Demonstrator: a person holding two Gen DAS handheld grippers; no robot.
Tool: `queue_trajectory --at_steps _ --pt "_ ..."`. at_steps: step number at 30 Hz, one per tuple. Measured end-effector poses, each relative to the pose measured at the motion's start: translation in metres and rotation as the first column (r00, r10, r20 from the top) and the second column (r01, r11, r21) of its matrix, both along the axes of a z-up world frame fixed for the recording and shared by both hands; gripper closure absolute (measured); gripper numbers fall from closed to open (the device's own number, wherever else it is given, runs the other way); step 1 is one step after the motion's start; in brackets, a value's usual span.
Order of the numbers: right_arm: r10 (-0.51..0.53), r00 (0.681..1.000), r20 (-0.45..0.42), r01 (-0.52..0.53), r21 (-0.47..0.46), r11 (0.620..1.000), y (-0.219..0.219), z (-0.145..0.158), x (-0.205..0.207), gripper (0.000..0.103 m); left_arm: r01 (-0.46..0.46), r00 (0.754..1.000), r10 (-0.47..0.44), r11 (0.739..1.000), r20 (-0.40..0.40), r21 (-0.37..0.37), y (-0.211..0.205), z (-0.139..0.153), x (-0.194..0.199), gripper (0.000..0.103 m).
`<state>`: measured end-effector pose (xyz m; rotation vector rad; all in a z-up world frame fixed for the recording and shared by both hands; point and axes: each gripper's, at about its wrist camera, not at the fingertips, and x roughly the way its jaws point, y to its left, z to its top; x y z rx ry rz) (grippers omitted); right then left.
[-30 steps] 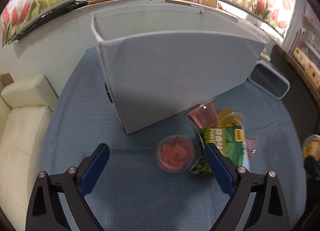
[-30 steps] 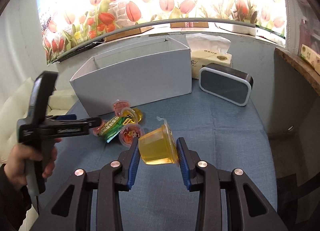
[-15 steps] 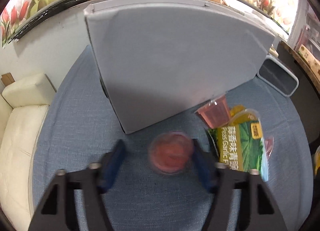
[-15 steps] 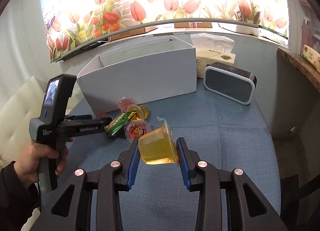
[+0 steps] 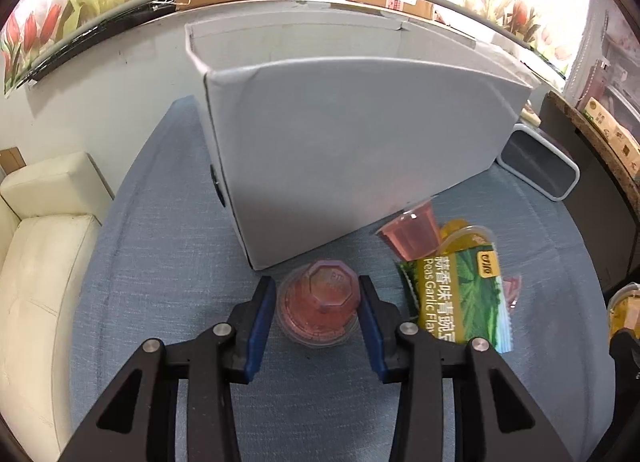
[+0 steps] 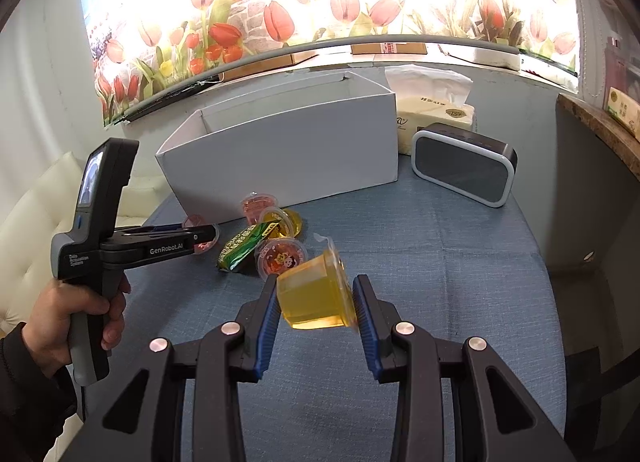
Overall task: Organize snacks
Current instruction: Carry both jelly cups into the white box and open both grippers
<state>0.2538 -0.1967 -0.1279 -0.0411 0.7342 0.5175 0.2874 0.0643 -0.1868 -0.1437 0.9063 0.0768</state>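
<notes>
With left gripper [image 5: 318, 302] just closing onto red cup [image 5: 319, 308] beside box [image 5: 360, 150], shallow pinch risks slip; right gripper [image 6: 316, 304] clamps yellow cup [image 6: 314, 298], tilted.

table cover [image 5: 160, 246]: blue-grey woven cloth, matt, fine rough weave
box [image 5: 360, 150]: pale grey card, matt, smooth
pink jelly cup [image 5: 318, 308]: clear glossy plastic
yellow jelly cup [image 6: 316, 296]: clear glossy plastic with a thin film lid
pea packet [image 5: 460, 302]: green printed foil, shiny, with a crimped edge
left gripper [image 5: 318, 312]: matt black plastic with blue pads and 4 bright metal pins
sofa [image 5: 44, 246]: cream leather-like, soft sheen
speaker [image 6: 464, 168]: dark matt face, smooth pale rim
</notes>
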Motion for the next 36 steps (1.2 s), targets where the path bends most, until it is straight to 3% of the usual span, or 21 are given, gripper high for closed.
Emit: queue_trajectory --at_steps 8,19,28,36 --pt "0.011 1.0 0.003 -0.011 0.014 1.0 0.0 0.005 -0.008 0.064 0.01 1.0 -0.009 0.999 0.017 -0.033 -0.004 0.015 -0.016 0.058" --pt "0.029 0.999 0.033 -0.03 0.024 0.999 0.006 0.03 -0.005 0.064 0.057 0.994 -0.052 0.997 0.096 -0.049 -0.013 0.083 -0.037 0.058" --pt "0.057 0.997 0.055 -0.059 0.035 0.998 0.026 0.068 0.042 0.064 0.074 0.987 -0.069 0.997 0.148 -0.03 -0.012 0.137 -0.012 0.058" --pt "0.075 0.993 0.086 -0.078 0.027 0.997 0.063 0.107 0.105 0.064 0.082 0.98 -0.074 0.996 0.184 -0.035 0.003 0.171 0.033 0.058"
